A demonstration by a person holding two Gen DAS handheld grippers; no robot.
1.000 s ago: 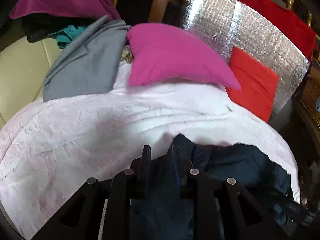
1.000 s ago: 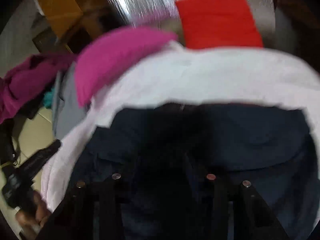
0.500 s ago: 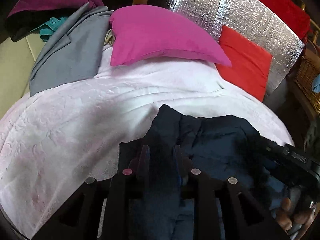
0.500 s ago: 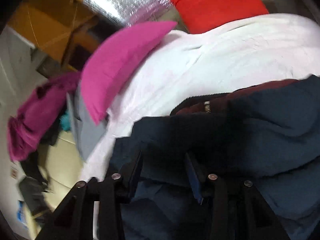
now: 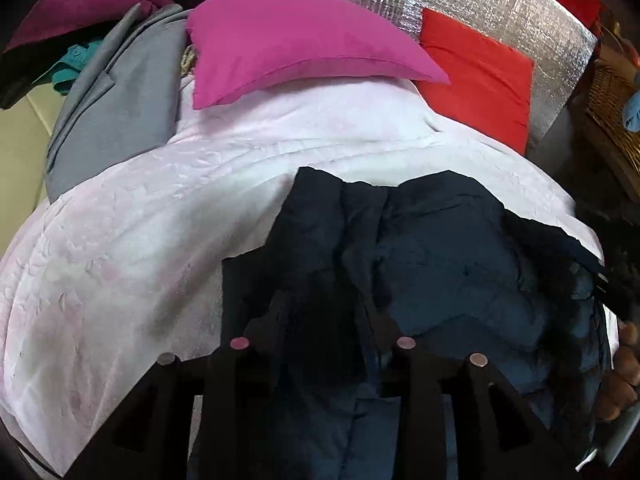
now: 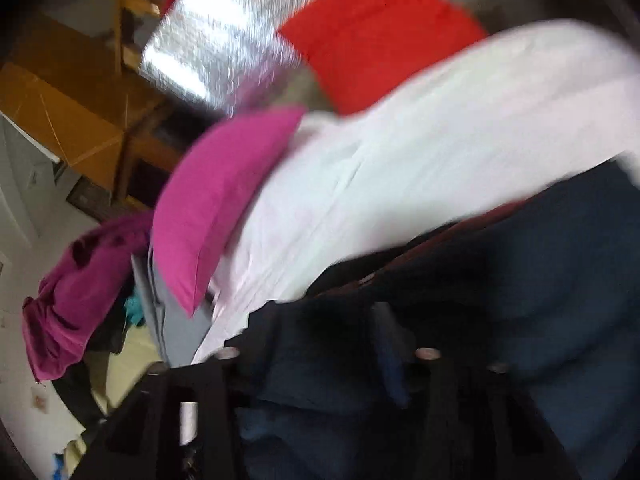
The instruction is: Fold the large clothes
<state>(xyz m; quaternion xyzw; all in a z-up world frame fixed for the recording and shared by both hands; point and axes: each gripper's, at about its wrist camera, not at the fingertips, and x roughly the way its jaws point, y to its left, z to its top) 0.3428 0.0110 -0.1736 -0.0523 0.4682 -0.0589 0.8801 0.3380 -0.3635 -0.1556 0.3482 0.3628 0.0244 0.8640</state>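
Note:
A dark navy padded jacket (image 5: 440,264) with a black fur trim lies crumpled on a pale pink blanket (image 5: 120,264). My left gripper (image 5: 328,320) hangs over the jacket's left part. Its jaws are opening and a fold of the dark fabric lies loose between the fingers (image 5: 276,320). The right wrist view is blurred by motion. There my right gripper (image 6: 320,320) is over the jacket (image 6: 540,280), which shows a strip of maroon lining. Its jaws are opening too, with navy cloth between them but not pinched. A hand (image 5: 624,368) shows at the jacket's right edge.
A magenta pillow (image 5: 296,48) and a red pillow (image 5: 480,72) lean on a silver foil headboard (image 5: 500,4). A grey garment (image 5: 116,92) and a purple one (image 5: 80,4) lie at the far left. A wicker basket (image 5: 612,92) stands at the right.
Both grippers' fingers have parted from the dark fabric they pinched. The jacket now lies spread further over the blanket. The right view has rolled and swung, and is blurred.

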